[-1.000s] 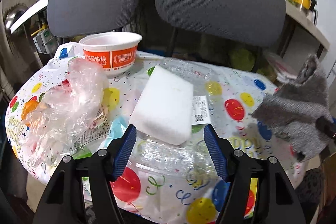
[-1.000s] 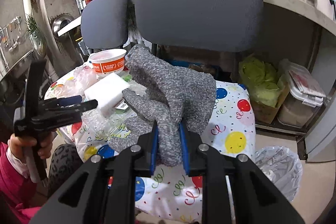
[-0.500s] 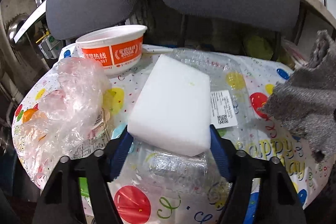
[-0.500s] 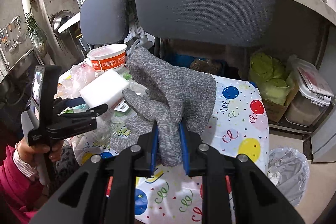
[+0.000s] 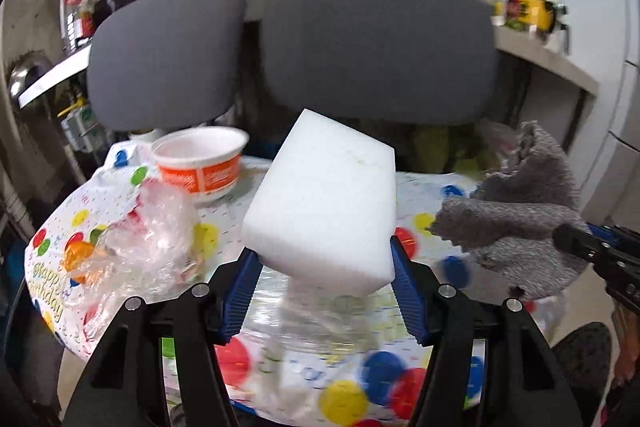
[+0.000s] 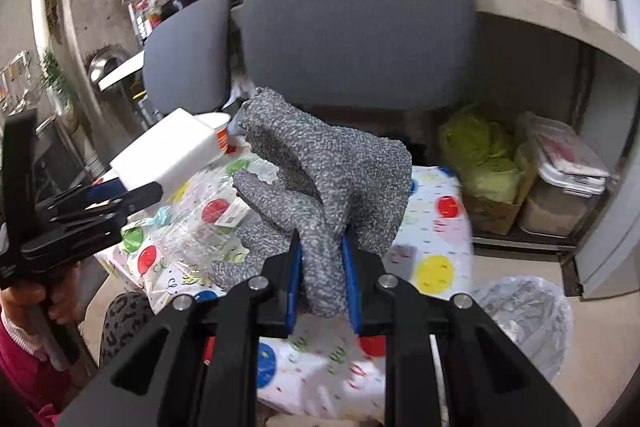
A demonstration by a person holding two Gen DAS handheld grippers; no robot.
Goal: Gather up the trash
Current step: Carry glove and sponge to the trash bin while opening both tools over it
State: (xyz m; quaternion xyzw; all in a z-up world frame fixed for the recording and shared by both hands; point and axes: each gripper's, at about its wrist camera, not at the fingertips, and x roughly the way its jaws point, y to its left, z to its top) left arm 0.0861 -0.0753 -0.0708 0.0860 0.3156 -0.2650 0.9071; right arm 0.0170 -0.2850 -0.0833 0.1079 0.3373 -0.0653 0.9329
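Foam is sitting clamped in the left tool point(image 5: 326, 267): the white foam block point(image 5: 324, 203) is being squeezed at its near end between the two blue pads, jutting forward and up from them, clear of the table point(image 5: 420, 379) with its balloon-print cover. Under and just ahead of that tool, a clear plastic container point(image 5: 320, 311) is lying on the cover. To its left, crumpled clear plastic wrap point(image 5: 140, 239) is resting on the table, and beyond that an orange and white paper bowl point(image 5: 200, 163) is standing upright in front of two grey chair backs point(image 5: 376, 43).

The right tool point(image 6: 322, 283) is pinching a grey knitted glove point(image 6: 332, 171) between its nearly closed pads, the glove rising ahead of it with fingers drooping to the left. Lower right of this tool, a bin lined with a clear bag point(image 6: 524, 319) is standing on the floor beside the table.
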